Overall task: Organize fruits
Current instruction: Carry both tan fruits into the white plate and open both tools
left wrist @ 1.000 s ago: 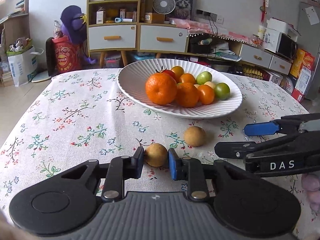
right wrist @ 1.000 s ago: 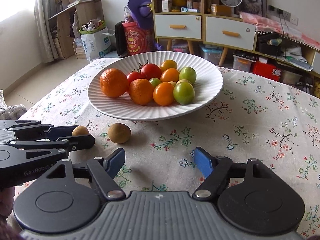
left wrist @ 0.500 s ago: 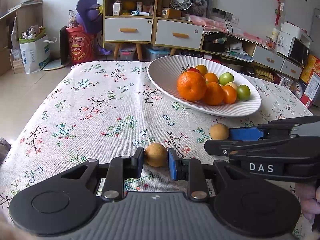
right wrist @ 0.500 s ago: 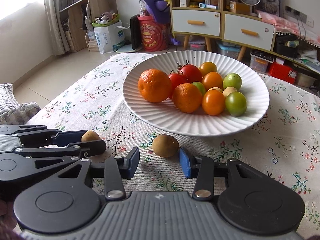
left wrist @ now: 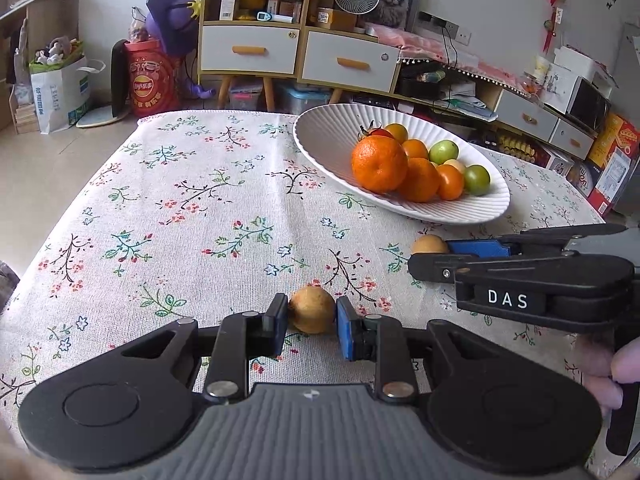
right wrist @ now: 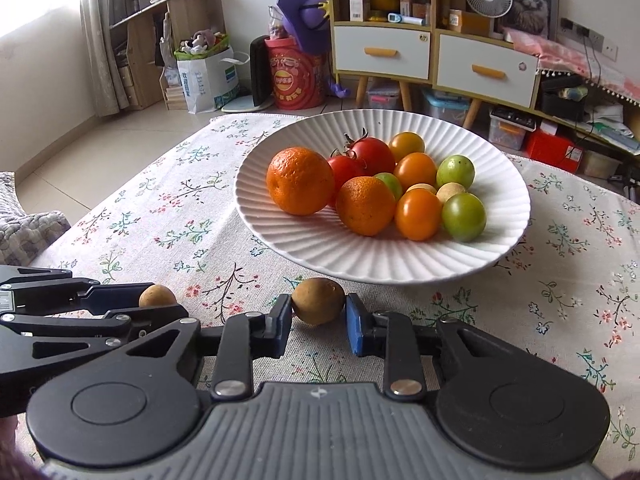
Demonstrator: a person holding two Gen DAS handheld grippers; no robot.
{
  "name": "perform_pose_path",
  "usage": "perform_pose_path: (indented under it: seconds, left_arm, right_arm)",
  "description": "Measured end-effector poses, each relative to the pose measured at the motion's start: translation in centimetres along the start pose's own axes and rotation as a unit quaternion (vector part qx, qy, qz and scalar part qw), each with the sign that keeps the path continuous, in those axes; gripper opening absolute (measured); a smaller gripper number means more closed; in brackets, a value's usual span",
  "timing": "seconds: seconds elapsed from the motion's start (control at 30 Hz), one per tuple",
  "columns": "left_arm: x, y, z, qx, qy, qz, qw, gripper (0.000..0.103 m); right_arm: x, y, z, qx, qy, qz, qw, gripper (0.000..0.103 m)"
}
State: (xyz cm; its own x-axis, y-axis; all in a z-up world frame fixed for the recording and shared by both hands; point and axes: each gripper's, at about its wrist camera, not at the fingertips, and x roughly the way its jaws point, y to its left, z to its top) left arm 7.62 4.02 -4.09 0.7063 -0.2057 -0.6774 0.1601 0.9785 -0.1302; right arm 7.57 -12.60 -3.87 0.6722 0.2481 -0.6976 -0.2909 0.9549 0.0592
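Both tongs gripped the last loose fruits beside the plate

The floral-clothed counter [left wrist: 168,208] carried a white ribbed plate [right wrist: 328,248] already heaped with oranges and tomatoes. The left tongs [left wrist: 311,320] sat clamped on one small brown fruit [left wrist: 312,309]; the right tongs [right wrist: 318,322] had just been closing and pinched another brown fruit [right wrist: 318,300] just before the plate's rim. Next, probably: lift both clear and release them into the plate.
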Motion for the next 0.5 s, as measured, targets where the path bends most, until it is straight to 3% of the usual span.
perform_pose_path:
  seconds: [0.5]
  left_arm:
    - [-1.2, 0.1, 1.5, -0.039, -0.006, -0.005, 0.9992, 0.025]
  right_arm:
    - [-2.7, 0.9, 0.6, -0.02, -0.014, 0.041, 0.999, 0.026]
